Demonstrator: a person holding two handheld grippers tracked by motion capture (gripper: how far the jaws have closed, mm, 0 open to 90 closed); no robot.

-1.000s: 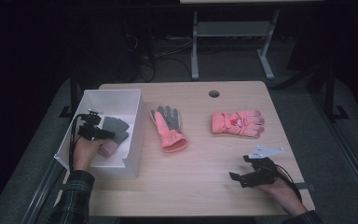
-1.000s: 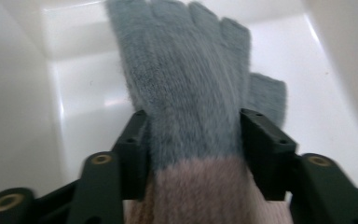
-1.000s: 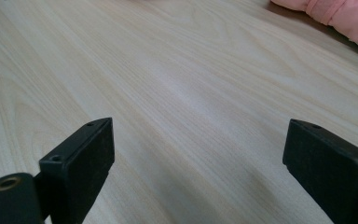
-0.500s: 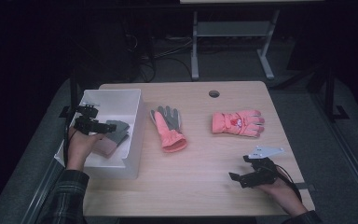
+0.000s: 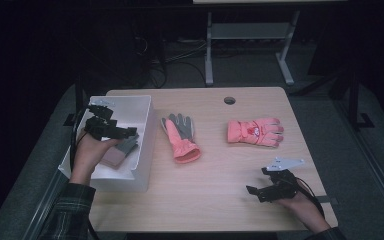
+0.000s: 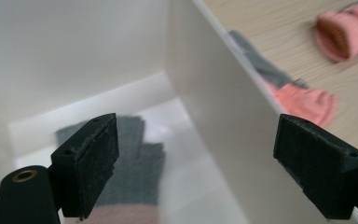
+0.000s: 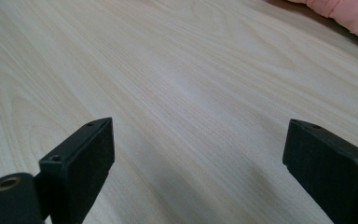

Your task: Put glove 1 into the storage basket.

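A white bin [image 5: 148, 142] stands at the table's left end, and a grey and pink glove [image 5: 123, 150] lies on its floor. My left gripper [image 5: 131, 133] hovers over the bin above that glove. Its jaws have just been opening and now stand open with nothing between them. In the left gripper view the gripper [image 6: 196, 172] looks down at the glove [image 6: 135, 172] beside the bin's wall [image 6: 223, 121]. A second grey-palmed pink glove [image 5: 182, 137] lies mid-table. A pink glove [image 5: 255, 132] lies to its right. My right gripper [image 5: 254, 192] rests open near the front right edge.
The wooden table [image 5: 215, 200] has a round cable hole [image 5: 229, 100] at the back. Bare wood [image 7: 168, 70] lies before my right gripper [image 7: 200, 172], with a pink glove's edge [image 7: 349, 11] beyond. A metal stand [image 5: 250, 35] is behind the table.
My left gripper has risen out of the bin and its jaws have opened wide. The grey and pink glove stays on the bin floor. The right hand has kept still.
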